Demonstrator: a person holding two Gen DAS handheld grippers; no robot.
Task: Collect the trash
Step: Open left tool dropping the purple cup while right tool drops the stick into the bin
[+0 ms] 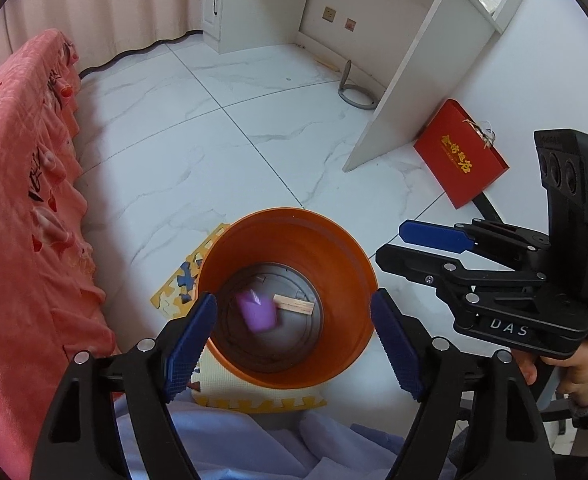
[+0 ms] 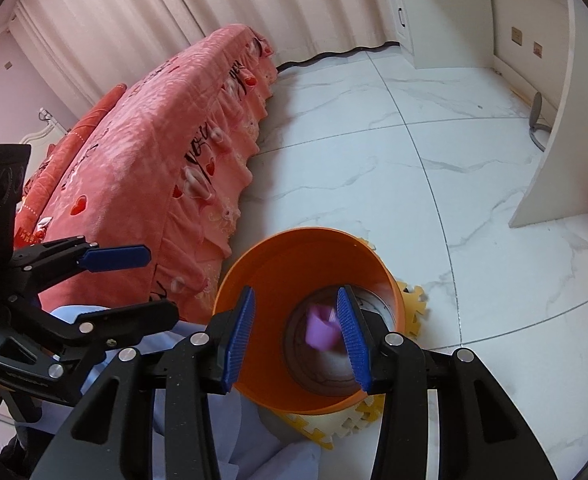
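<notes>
An orange bin (image 1: 334, 240) stands on a yellow foam mat on the floor; it also shows in the right wrist view (image 2: 294, 264). Inside it a blurred purple piece (image 1: 255, 312) is in the air above the bottom, next to a wooden stick (image 1: 296, 305); the purple piece also shows in the right wrist view (image 2: 322, 330). My left gripper (image 1: 294, 332) is open and empty above the bin's near rim. My right gripper (image 2: 296, 334) is open and empty over the bin; in the left wrist view it (image 1: 390, 244) is at the bin's right.
A bed with a pink cover (image 1: 17, 216) runs along the left. A white desk (image 1: 410, 52) and a red bag (image 1: 460, 158) stand at the right. The yellow foam mat (image 1: 181, 276) lies under the bin. Light blue cloth (image 1: 253, 440) lies below the grippers. White marble tile floor (image 1: 213, 128) lies beyond.
</notes>
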